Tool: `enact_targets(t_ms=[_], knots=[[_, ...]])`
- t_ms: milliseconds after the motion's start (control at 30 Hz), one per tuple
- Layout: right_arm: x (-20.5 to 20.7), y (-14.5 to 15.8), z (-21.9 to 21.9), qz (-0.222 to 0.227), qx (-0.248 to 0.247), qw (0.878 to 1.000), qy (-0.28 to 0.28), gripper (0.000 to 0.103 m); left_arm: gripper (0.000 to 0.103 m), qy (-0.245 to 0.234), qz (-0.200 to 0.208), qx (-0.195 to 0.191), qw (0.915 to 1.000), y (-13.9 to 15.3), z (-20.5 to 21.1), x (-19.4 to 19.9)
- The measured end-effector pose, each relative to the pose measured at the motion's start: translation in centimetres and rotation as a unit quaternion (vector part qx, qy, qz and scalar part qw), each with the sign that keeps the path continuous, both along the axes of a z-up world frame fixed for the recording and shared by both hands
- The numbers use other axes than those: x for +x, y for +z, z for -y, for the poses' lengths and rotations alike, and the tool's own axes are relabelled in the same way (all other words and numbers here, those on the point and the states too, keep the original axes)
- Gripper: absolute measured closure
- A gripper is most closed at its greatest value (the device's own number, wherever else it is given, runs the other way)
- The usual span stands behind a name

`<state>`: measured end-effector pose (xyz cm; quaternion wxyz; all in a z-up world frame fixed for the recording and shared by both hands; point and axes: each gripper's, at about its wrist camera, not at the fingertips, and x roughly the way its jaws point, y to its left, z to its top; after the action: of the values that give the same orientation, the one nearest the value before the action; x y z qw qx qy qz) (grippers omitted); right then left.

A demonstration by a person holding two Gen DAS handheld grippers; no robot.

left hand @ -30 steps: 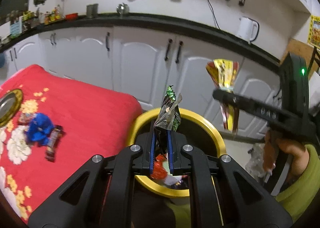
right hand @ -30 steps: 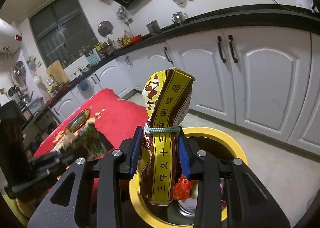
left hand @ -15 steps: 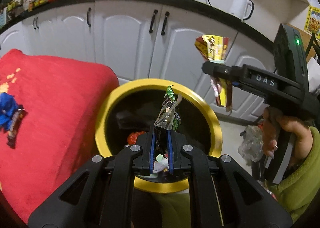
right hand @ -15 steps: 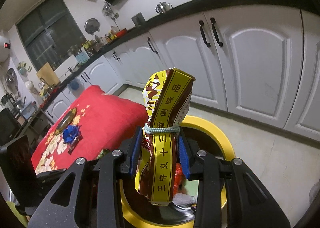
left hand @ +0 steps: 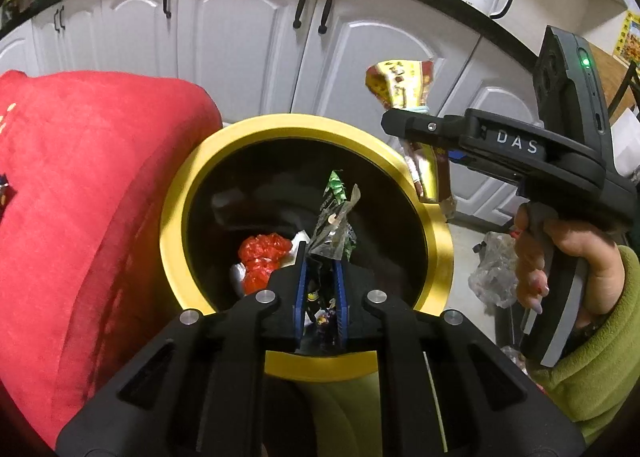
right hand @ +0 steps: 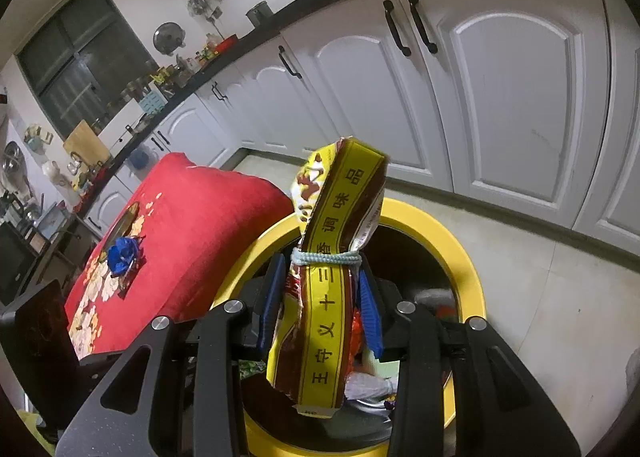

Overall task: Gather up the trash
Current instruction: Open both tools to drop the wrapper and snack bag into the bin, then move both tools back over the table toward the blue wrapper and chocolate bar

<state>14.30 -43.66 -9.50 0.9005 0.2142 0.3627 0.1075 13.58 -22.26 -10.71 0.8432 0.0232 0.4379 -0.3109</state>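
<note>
Since the earlier frame both my tongs had sunk toward the round yellow-rimmed black bin (left hand: 438, 241). Left tongs (left hand: 320, 277) pinched a crumpled clear-and-green wrapper (left hand: 334, 217) upright over the bin's middle; right tongs (right hand: 320, 297) clamped the tied yellow-and-brown seasoning packet (right hand: 332, 277), upright above the rim.

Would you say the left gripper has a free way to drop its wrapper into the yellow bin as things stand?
Probably yes: the left gripper, shut on the crumpled wrapper, sits over the yellow bin's open mouth, and the right gripper with its seasoning packet hangs over the far rim, aside.
</note>
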Motion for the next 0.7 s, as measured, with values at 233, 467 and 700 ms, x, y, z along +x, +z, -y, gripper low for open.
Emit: enact_targets(t_ms=[233,467,700], knots=[[0.2,-0.4,0.4,-0.008,0.004,1.000,-0.004,0.064,0.079,0.005,-0.010,0.003,0.9999,-0.3,0.1,0.5],[-0.2,0.1,1.3,0.000,0.000,1.000,-0.017,0.056,0.055,0.018,-0.007,0.002,0.9998,-0.1,-0.4,0.4],[-0.7,1.2,1.6,0.015,-0.009,0.999,-0.027,0.047,0.027,0.039,0.005,-0.002,0.9992,0.7,-1.2,0.3]])
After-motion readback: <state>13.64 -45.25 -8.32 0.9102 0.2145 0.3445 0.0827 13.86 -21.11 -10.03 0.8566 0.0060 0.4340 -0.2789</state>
